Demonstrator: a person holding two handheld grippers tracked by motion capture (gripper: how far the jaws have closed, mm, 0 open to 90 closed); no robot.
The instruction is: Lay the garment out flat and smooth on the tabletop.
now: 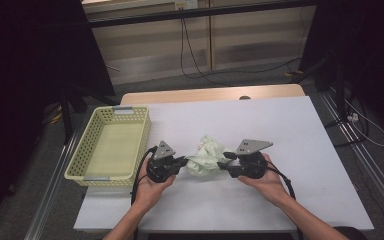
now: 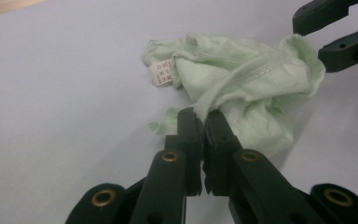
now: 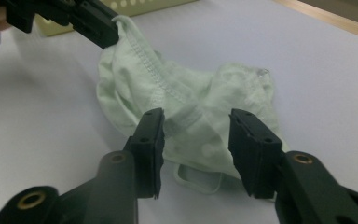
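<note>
A crumpled pale green garment (image 1: 206,156) lies in a heap on the white table (image 1: 290,130), between my two grippers. My left gripper (image 1: 184,161) comes in from the left and is shut on an edge of the cloth; in the left gripper view the jaws (image 2: 204,116) pinch a fold of the garment (image 2: 242,84), lifting it slightly. My right gripper (image 1: 222,161) sits at the garment's right side. In the right gripper view its jaws (image 3: 196,123) stand open over the cloth (image 3: 191,107), with fabric low between them and the pads not pressing on it.
A pale yellow perforated basket (image 1: 80,150) stands at the table's left edge, a short way left of my left hand. Beyond the far edge, cables run across the floor. Dark stands flank the table on both sides.
</note>
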